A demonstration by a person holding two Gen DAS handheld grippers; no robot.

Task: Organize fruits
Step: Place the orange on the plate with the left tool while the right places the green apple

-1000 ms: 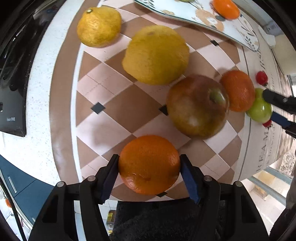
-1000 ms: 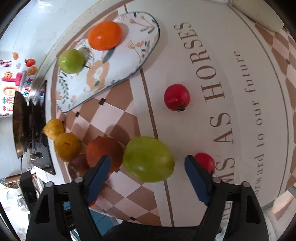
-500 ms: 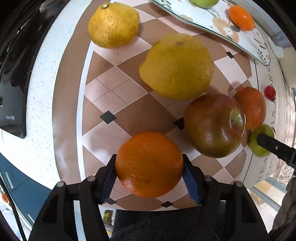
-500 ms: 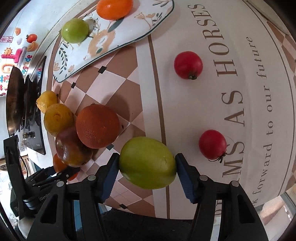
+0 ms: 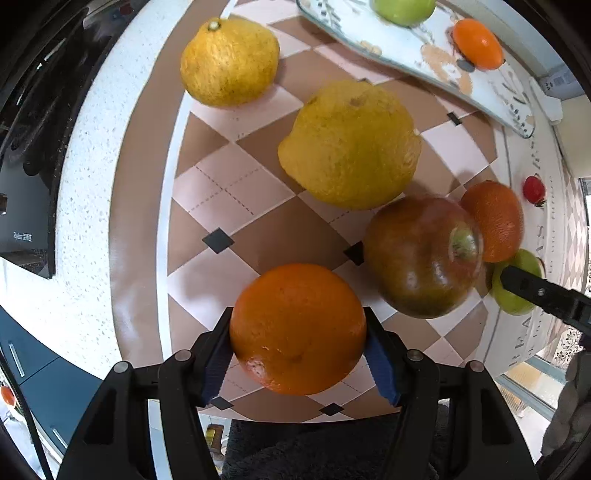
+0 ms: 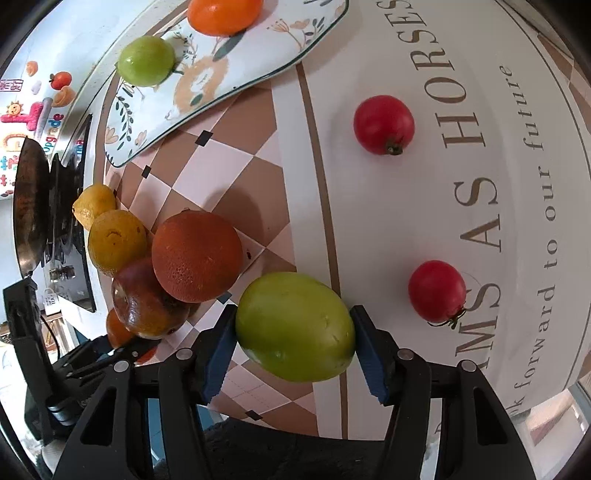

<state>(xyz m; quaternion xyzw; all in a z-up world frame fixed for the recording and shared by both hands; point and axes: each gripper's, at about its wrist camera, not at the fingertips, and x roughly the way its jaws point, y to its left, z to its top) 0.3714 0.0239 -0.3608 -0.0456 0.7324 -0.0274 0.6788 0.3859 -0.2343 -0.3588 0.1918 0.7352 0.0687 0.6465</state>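
Note:
My left gripper (image 5: 297, 354) is shut on an orange (image 5: 297, 328), held just above the checkered mat. My right gripper (image 6: 293, 343) is shut on a green fruit (image 6: 293, 326), lifted over the mat edge; that fruit also shows in the left wrist view (image 5: 517, 284). On the mat lie two yellow citrus (image 5: 229, 61) (image 5: 349, 144), a dark red-brown apple (image 5: 421, 258) and a darker orange (image 5: 493, 221). A floral tray (image 6: 207, 85) holds a green fruit (image 6: 146, 61) and an orange fruit (image 6: 223, 14). Two red tomatoes (image 6: 384, 123) (image 6: 436, 290) lie on the lettered mat.
A black stove top (image 5: 26, 155) borders the speckled white counter (image 5: 85, 206) on the left. A dark pan (image 6: 29, 206) sits on the stove. The counter's front edge (image 5: 92, 373) runs close below my left gripper.
Both grippers have risen and pulled back with their fruits. The right gripper closed on the green fruit a second ago and has lifted it. The left orange stays gripped.

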